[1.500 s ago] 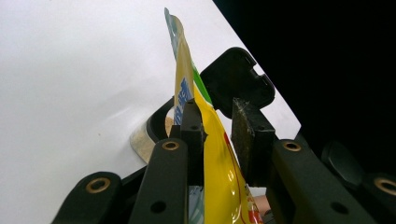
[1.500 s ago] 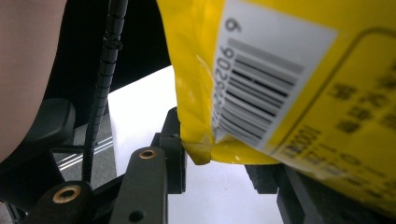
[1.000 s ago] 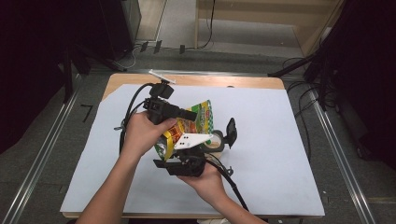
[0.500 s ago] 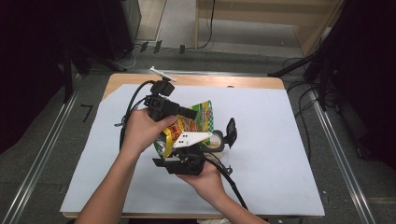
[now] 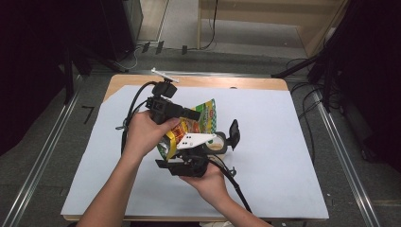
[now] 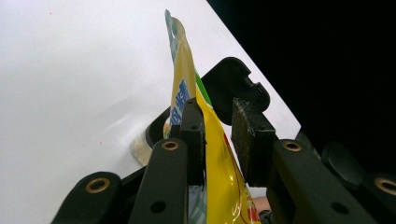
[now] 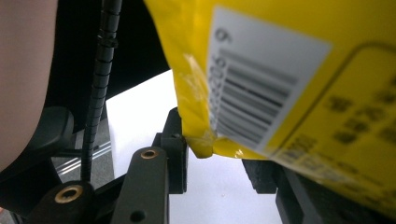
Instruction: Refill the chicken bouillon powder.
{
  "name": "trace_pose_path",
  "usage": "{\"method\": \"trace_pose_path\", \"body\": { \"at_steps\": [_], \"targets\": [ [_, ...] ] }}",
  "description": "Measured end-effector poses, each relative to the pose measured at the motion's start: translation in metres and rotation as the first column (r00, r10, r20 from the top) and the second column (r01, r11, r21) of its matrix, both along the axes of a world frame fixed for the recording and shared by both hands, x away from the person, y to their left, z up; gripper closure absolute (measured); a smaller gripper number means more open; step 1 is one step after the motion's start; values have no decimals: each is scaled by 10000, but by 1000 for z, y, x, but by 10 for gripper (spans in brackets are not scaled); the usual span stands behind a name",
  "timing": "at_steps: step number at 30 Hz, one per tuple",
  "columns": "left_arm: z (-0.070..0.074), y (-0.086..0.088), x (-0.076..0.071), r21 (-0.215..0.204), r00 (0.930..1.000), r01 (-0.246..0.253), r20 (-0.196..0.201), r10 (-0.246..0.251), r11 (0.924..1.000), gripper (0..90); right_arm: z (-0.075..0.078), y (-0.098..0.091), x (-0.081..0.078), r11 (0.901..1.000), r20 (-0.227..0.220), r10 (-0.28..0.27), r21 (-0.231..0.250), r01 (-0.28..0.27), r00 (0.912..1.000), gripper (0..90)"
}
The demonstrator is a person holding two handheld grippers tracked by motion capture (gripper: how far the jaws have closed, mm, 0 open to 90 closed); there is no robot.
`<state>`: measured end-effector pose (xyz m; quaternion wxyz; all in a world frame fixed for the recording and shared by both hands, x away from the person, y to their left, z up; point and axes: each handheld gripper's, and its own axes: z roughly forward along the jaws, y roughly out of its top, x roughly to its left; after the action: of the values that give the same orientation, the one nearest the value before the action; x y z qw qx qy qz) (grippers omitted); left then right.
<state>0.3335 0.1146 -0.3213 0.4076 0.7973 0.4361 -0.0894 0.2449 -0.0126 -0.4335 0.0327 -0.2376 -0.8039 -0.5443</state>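
High view: you held a glossy yellow and green foil snack pouch [image 5: 196, 126] above the middle of the white-covered table [image 5: 283, 156], a gripper in each hand.
Left gripper [image 5: 196, 115]: your left hand [image 5: 144, 135] kept it on the pouch's far side, nearer the table's far edge; in the left gripper view the pouch [image 6: 205, 140] stood edge-on between its jaws, flat against one pad, with a slim gap at the other, so you gripped nothing with it.
Right gripper [image 5: 189, 166]: your right hand [image 5: 208, 182] held it under the pouch, toward the table's near edge; in the right gripper view the pouch's barcode corner [image 7: 243, 107] hung between jaws that had just been opening, apart from the pads.
Round black-rimmed container [image 5: 218, 143]: it sat on the table just beside the pouch, its hinged lid raised.
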Motion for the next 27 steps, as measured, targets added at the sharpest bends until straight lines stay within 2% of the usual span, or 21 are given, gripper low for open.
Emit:
{"method": "trace_pose_path", "body": {
  "at_steps": [1,4,8,13,21,25,27],
  "targets": [
    [0,-1,0,135,10000,-28,70,27,9999,751,0,0,0,10000,-35,-30,29,30,10000,611],
    [-2,-2,0,148,9999,-108,31,108,9998,754,-1,0,0,9999,-105,-90,133,92,9999,589],
    [-2,-2,0,166,9999,-134,-44,134,9998,754,-1,-2,1,9997,-122,-233,121,234,9997,640],
    [-5,3,5,-4,9989,-171,-435,171,9999,754,2,-2,-1,9997,33,-240,69,240,9997,640],
    [-10,6,15,-241,9943,17,-1061,-42,9997,763,5,-2,-1,10000,-141,-96,-29,95,9999,641],
    [-10,3,17,148,9927,170,-1196,-151,9997,776,3,-3,-1,9999,-233,-23,-115,20,9997,643],
    [-10,2,18,194,9921,230,-1235,-204,9995,781,3,-3,0,9999,-257,-33,-122,30,9997,647]
  ]
}}
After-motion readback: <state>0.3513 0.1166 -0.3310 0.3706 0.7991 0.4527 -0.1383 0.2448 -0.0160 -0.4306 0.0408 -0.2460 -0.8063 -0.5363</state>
